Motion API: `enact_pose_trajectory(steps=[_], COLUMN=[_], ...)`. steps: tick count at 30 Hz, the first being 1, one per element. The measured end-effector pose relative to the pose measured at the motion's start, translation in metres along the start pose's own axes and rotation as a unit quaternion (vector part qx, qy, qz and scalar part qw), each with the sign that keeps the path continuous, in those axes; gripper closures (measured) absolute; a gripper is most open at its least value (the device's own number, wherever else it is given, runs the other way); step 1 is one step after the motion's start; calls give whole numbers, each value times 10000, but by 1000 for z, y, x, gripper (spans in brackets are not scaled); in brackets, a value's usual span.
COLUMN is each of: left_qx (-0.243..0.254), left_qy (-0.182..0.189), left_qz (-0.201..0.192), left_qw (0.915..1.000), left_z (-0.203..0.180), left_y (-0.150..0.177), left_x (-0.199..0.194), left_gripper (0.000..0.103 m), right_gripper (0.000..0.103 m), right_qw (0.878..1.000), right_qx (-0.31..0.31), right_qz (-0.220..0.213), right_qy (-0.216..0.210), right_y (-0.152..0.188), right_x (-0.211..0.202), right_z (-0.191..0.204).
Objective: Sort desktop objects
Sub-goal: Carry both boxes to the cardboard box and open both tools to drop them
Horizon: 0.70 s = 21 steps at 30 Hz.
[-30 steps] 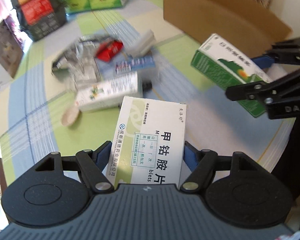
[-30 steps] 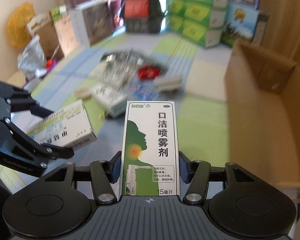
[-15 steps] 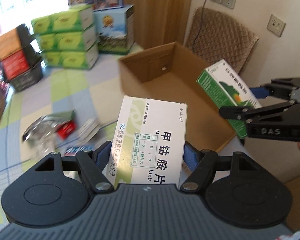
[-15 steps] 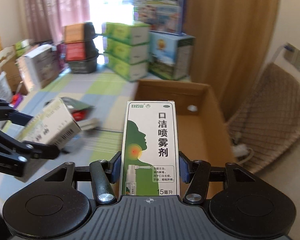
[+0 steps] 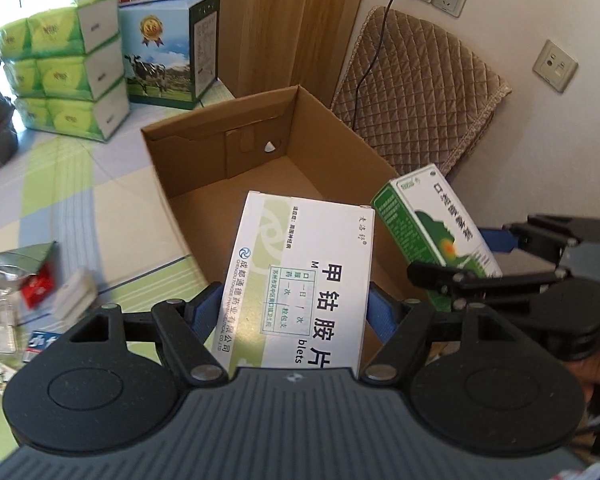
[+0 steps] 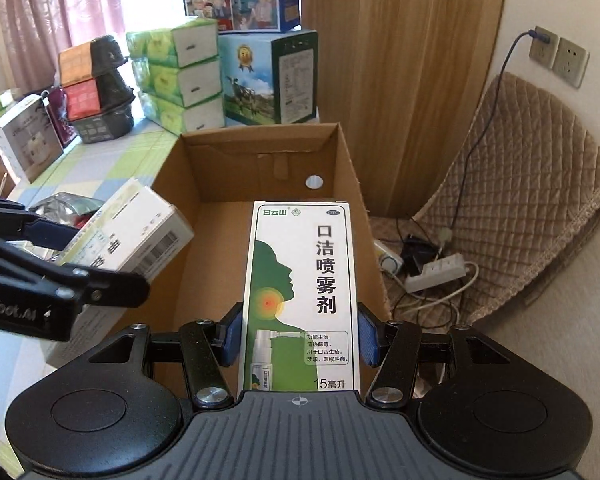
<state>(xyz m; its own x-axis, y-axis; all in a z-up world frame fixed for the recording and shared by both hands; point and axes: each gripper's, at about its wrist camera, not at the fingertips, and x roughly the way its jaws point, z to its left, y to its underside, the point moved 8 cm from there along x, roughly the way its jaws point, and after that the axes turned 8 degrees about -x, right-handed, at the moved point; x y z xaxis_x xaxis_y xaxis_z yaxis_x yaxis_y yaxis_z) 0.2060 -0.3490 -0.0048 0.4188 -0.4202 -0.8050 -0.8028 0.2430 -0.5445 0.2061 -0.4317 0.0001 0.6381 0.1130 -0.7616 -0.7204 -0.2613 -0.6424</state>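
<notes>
My left gripper (image 5: 296, 312) is shut on a white and pale green tablet box (image 5: 300, 280), held over the near edge of an open cardboard box (image 5: 220, 148). My right gripper (image 6: 300, 338) is shut on a tall green and white throat spray box (image 6: 300, 296), held above the same cardboard box (image 6: 260, 160), whose floor shows bare. In the left wrist view the spray box (image 5: 432, 224) hangs at the right in the other gripper. In the right wrist view the tablet box (image 6: 136, 232) hangs at the left.
Loose packets and small boxes (image 5: 32, 292) lie on the checked cloth left of the cardboard box. Stacked green tissue packs (image 5: 64, 68) and a milk carton (image 5: 168, 48) stand behind. A quilted chair (image 6: 520, 184) and a power strip (image 6: 432, 272) sit at the right.
Both grippers have swung from over the pile of loose items to the cardboard box at the right, each still holding its box. The box interior now fills both views.
</notes>
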Motion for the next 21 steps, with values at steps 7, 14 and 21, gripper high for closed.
enact_pose_trajectory(steps=[7,14,21], left_qx=[-189,-307,-333], left_qy=[20,31,0], left_qz=[73,107,-86], left_qw=[9998,9995,9994], left_z=[-1,0,9], left_y=[-5,-8,-9], left_x=[22,31,16], left_gripper=[32,32,32], right_gripper=[50,50,50], right_qw=[9999,9999,9999], right_qx=[58,95,124], right_qz=[99,140,101], right_qy=[10,12,-5], right_y=[3,6,6], right_x=[17,23,22], right_z=[-9,-12,-11])
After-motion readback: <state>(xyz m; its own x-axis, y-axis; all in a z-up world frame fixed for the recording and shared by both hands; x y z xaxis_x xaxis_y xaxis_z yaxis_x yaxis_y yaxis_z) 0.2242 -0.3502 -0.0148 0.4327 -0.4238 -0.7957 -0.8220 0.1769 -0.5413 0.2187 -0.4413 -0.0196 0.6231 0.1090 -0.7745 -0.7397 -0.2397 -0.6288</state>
